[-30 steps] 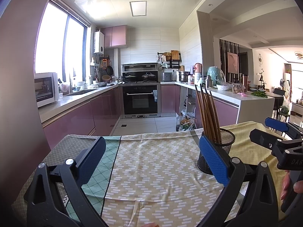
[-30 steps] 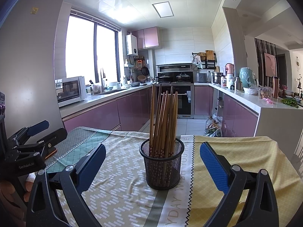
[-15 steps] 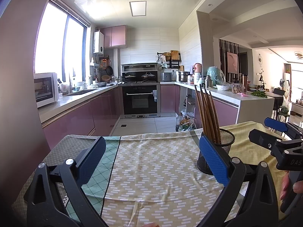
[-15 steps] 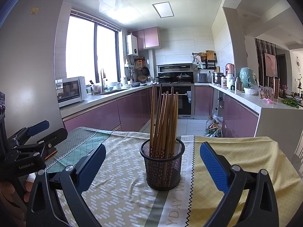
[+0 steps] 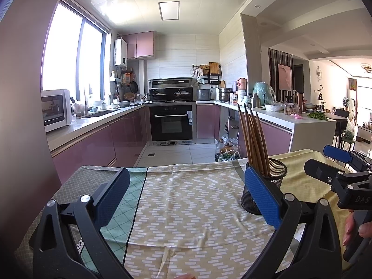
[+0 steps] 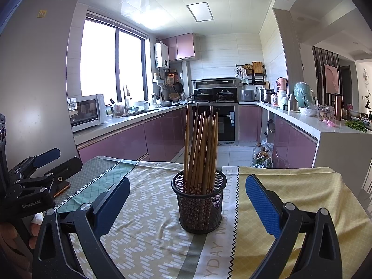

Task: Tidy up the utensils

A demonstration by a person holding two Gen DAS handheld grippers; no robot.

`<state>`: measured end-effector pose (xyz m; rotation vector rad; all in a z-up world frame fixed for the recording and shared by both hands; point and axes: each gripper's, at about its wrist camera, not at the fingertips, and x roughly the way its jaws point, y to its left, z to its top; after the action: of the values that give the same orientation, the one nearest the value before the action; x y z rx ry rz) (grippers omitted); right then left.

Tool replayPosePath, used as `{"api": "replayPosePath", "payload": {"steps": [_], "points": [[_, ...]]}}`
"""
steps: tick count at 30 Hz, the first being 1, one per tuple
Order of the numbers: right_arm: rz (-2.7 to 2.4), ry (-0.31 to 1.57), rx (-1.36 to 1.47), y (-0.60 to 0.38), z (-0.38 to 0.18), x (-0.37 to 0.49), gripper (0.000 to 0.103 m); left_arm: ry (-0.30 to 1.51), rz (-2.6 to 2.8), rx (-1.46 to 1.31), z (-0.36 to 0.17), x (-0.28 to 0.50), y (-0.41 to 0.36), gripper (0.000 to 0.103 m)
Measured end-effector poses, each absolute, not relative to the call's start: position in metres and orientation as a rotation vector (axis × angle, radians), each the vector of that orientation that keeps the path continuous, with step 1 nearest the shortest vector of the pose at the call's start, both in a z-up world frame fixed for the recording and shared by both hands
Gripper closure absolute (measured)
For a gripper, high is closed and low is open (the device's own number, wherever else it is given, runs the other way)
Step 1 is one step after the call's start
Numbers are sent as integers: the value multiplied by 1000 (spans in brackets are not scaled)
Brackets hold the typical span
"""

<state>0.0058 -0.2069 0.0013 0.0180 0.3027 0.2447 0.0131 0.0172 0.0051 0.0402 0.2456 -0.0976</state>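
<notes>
Chopsticks (image 6: 201,153) stand bundled in a black mesh holder (image 6: 199,205) at the middle of the patterned tablecloth (image 6: 148,237), long axes near vertical, tips fanned slightly upward and leaning a little right. On the left, the left gripper (image 5: 186,200) hovers over bare cloth, jaws spread wide, empty. To the right, the right gripper (image 6: 187,203) faces the holder, jaws apart on either side of it, touching nothing. No loose utensils show, so gathering looks finished; any next move likely means withdrawing without tipping the holder.
</notes>
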Motion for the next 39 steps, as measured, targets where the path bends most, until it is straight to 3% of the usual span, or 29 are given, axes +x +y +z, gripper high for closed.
{"api": "replayPosePath", "payload": {"steps": [39], "points": [[239, 288, 25, -206, 1, 3, 7, 247, -100, 41, 5, 14, 14, 6]]}}
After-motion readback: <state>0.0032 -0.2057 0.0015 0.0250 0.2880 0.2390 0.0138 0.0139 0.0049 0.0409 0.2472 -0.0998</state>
